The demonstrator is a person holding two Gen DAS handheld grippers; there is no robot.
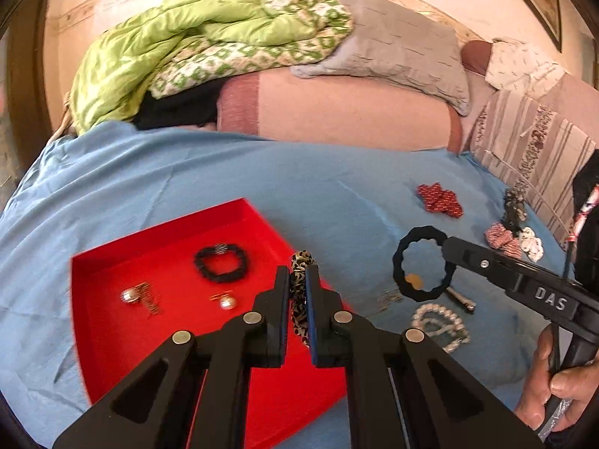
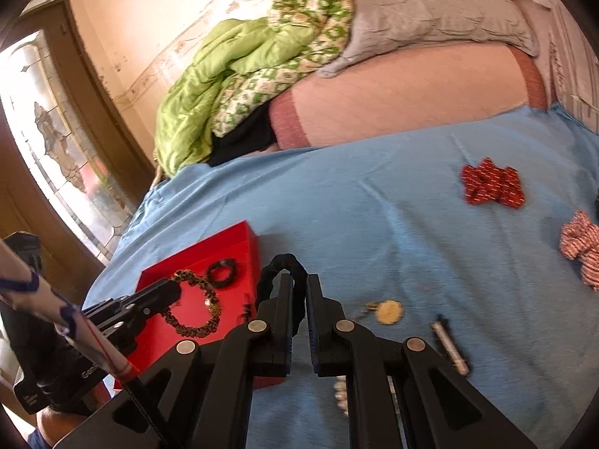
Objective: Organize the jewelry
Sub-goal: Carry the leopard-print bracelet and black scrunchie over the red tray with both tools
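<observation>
My left gripper point(image 1: 298, 271) is shut on a leopard-print scrunchie point(image 1: 299, 299) and holds it over the right side of a red tray point(image 1: 131, 355). The right wrist view shows that scrunchie point(image 2: 198, 307) hanging as a ring from the left gripper point(image 2: 178, 290) above the tray point(image 2: 254, 247). In the tray lie a black scrunchie point(image 1: 221, 263) and two pearl-and-gold earrings point(image 1: 134, 295). My right gripper point(image 2: 299, 278) is shut on a second black scrunchie point(image 2: 282, 262), held just above the blue sheet beside the tray's right wall. From the left wrist it appears as a black ring point(image 1: 402, 258) at the right gripper point(image 1: 447, 245).
On the blue sheet point(image 1: 262, 172) lie a gold pendant point(image 2: 389, 310), a metal clip point(image 2: 449, 344), a pearl piece point(image 1: 441, 321), a red scrunchie point(image 2: 490, 185), a red-and-white scrunchie point(image 2: 580, 247) and a white one point(image 1: 531, 243). Pillows and a green quilt point(image 1: 168, 37) are piled behind.
</observation>
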